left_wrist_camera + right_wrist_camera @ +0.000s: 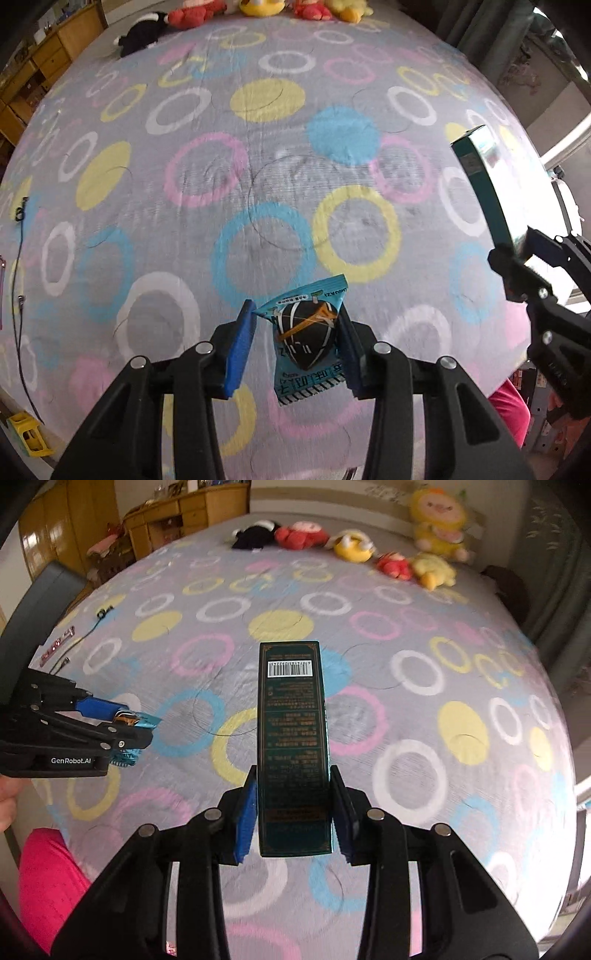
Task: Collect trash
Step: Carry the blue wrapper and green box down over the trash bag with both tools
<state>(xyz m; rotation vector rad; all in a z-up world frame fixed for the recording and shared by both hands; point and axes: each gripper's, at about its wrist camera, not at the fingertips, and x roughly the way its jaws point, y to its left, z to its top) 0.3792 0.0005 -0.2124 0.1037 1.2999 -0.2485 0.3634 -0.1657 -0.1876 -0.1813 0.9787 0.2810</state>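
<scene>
My left gripper [297, 314] is shut on a small blue snack packet [304, 339] with a black seed picture, held above the bed. In the right wrist view that same gripper [147, 725] shows at the left edge with the crumpled blue packet [138, 720] in its pads. My right gripper [293, 775] is shut on a long dark green carton [291, 731] with a barcode near its far end; the carton points away from me over the bed. In the left wrist view the carton [487, 188] and right gripper [517, 251] appear at the right edge.
The bed sheet [258, 166] is grey with coloured rings and dots. Several plush toys [369, 550] line the far edge. A thin cable [18, 277] lies at the left side. A wooden dresser [184, 509] stands beyond. A pink sleeve [48, 878] is at lower left.
</scene>
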